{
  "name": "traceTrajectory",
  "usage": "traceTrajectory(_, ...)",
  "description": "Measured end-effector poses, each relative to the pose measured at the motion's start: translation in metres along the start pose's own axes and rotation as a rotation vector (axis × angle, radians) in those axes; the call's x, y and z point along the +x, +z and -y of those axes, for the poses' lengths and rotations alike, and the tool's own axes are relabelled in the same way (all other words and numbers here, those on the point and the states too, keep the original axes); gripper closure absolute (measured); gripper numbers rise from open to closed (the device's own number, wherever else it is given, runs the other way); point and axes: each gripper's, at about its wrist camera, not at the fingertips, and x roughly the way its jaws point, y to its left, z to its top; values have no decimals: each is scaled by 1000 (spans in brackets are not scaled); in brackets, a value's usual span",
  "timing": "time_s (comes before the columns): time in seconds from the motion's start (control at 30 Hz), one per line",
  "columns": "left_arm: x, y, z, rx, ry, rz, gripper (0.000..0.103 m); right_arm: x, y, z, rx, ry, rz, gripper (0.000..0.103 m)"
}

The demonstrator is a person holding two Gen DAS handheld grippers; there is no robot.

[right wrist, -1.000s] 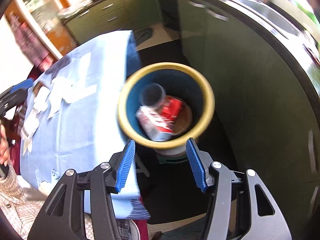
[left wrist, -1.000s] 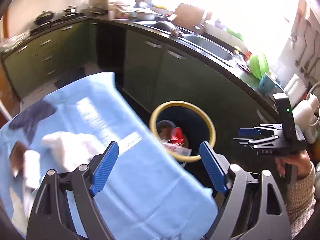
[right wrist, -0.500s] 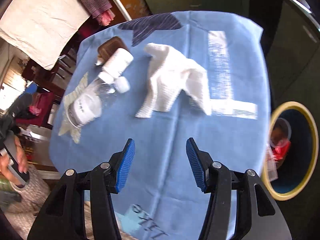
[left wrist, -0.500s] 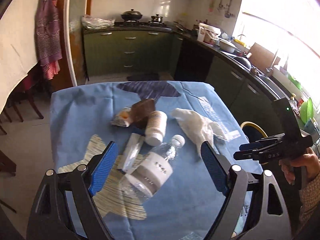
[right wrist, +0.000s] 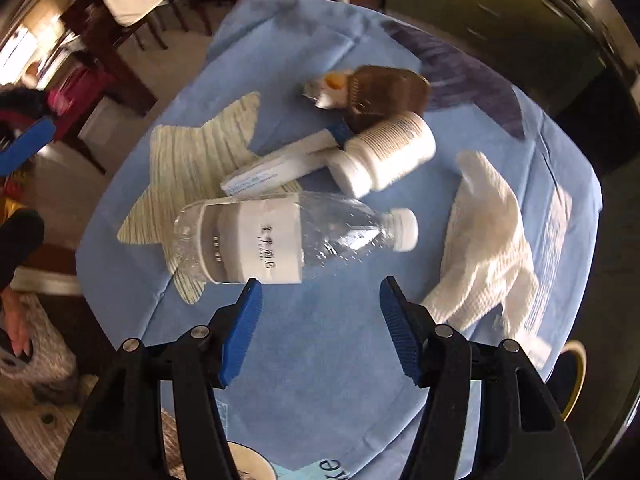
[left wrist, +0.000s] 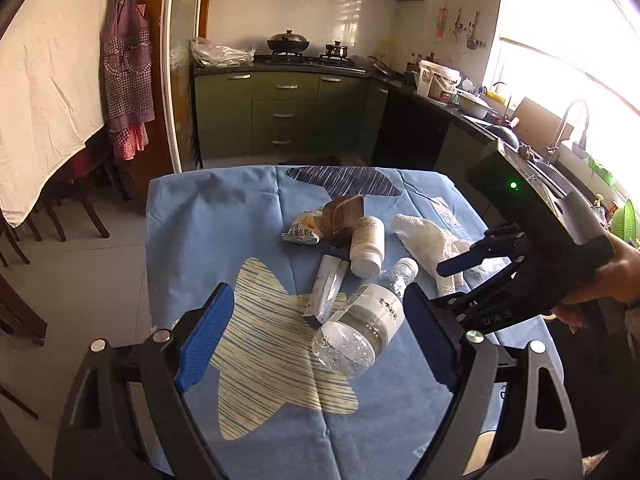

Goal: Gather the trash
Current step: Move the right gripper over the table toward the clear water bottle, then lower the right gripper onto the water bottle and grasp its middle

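Both grippers have been swung from the bin to the blue-clothed table (left wrist: pixel 192 240), where the clear plastic bottle (right wrist: pixel 280 240) is faced by the wide, empty left gripper (left wrist: pixel 316 344) and the opening, empty right gripper (right wrist: pixel 320 320).

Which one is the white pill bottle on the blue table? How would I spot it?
Find the table under the blue cloth with the pale star on it. In the middle lies a pile of trash; the pill bottle lies on its side there, just past the cap of the clear water bottle. It is the only solid white, stubby container, not see-through like the water bottle or soft like the crumpled paper towel.
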Motion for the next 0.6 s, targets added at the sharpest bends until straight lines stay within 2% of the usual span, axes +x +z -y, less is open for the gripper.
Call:
traceTrajectory(0.07, -3, -1, -5, -12, 10, 2, 21, 1, 5, -9, -158, -62, 6, 37)
traceTrajectory(0.1, -4, -1, -7, -17, 15, 3, 21, 4, 6, -8, -216, -67, -10, 27)
traceTrajectory(0.23, -5, -1, -9, -28, 29, 1, 21, 15, 15, 4, -305, 51, -69, 26)
traceTrajectory(0.3, -4, -1, -10, -33, 29, -6, 21, 24, 20, -3, -379, 92, -113, 25)
traceTrajectory(0.5, -2, 1, -15, -56, 77, -21, 21, 36, 19, -40, -688, 18, -136, 17)
traceTrajectory(0.6, -2, 2, -19, -68, 97, -26, 21, 43, 14, -53, -832, -30, -148, 17)
